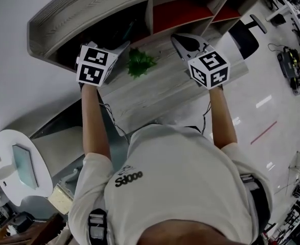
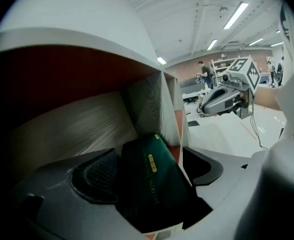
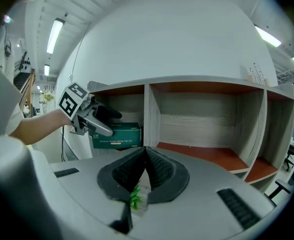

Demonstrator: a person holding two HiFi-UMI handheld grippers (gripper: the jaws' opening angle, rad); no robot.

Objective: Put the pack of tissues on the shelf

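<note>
The dark green pack of tissues (image 2: 152, 184) lies in the far-left compartment of the wooden shelf (image 3: 202, 86), resting on its floor (image 3: 119, 135). My left gripper (image 2: 149, 160) reaches into that compartment with the pack between its wide-apart jaws. The left pad (image 2: 96, 176) lies beside the pack, and a gap shows at the right jaw. My right gripper (image 3: 145, 159) is shut with nothing in it, held in front of the shelf's middle. In the head view the left gripper (image 1: 120, 48) and right gripper (image 1: 183, 41) both point at the shelf (image 1: 165, 14).
A small green plant (image 1: 139, 63) stands on the pale wooden counter (image 1: 150, 93) between the two grippers. The middle and right shelf compartments (image 3: 207, 149) have red floors. An office chair (image 1: 244, 37) stands at the right, and a round white table (image 1: 17, 162) at the lower left.
</note>
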